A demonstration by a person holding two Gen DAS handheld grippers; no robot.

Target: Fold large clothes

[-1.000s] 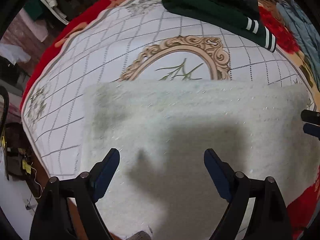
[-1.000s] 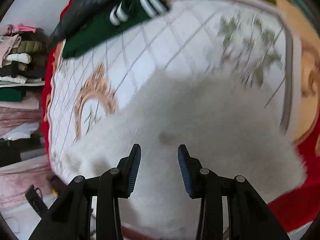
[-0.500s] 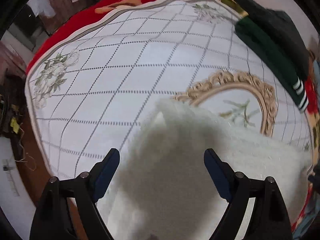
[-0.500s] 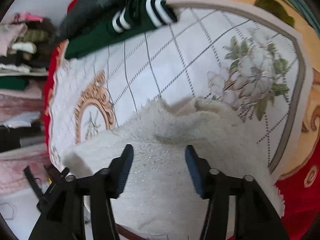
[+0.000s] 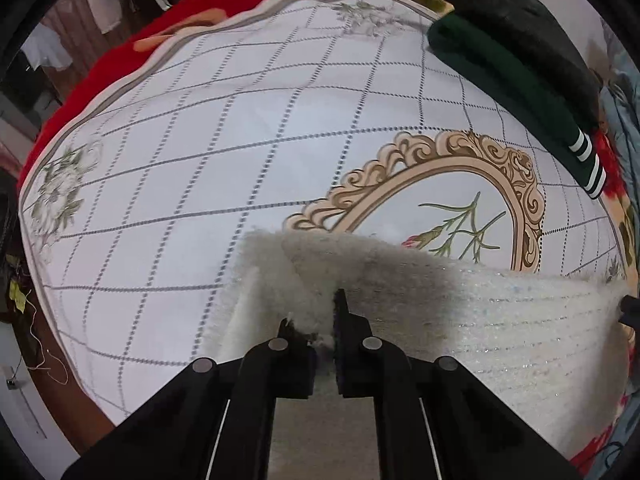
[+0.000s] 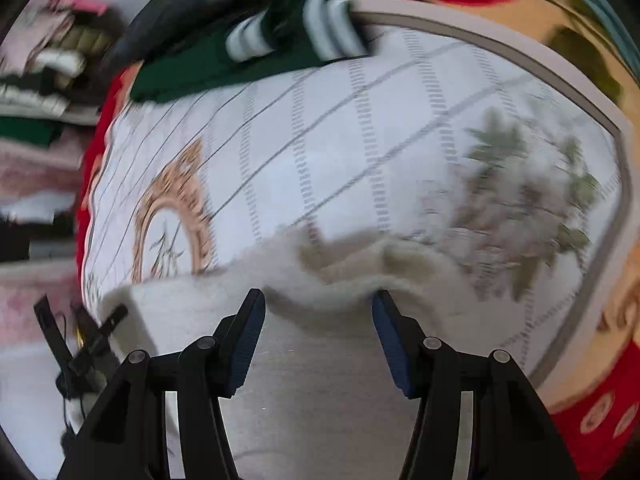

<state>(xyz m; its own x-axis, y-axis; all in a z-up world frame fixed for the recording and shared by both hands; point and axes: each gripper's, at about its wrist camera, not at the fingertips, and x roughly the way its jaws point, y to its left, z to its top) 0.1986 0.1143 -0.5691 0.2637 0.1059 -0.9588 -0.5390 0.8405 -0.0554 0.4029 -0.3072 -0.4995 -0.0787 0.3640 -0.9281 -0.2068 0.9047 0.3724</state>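
From the left wrist view, the left gripper point(image 5: 320, 320) has its fingers pressed together on a bunched tuft at the left end of the fluffy white garment point(image 5: 500, 320), which lies across the near part of the patterned bedspread point(image 5: 240, 140), partly covering the gold oval frame motif point(image 5: 460, 176). Only this view shows that pinch sharply; a folded dark green garment with white stripes point(image 5: 520, 76) lies at the far right. The right wrist view is blurred: the right gripper point(image 6: 318, 320) has its fingers spread wide over the garment's rumpled far edge point(image 6: 340, 276), gripping nothing, and stacked clothes on shelves point(image 6: 44, 64) appear at the left. Half a second ago the left fingers stood wide apart; the right ones have opened further.
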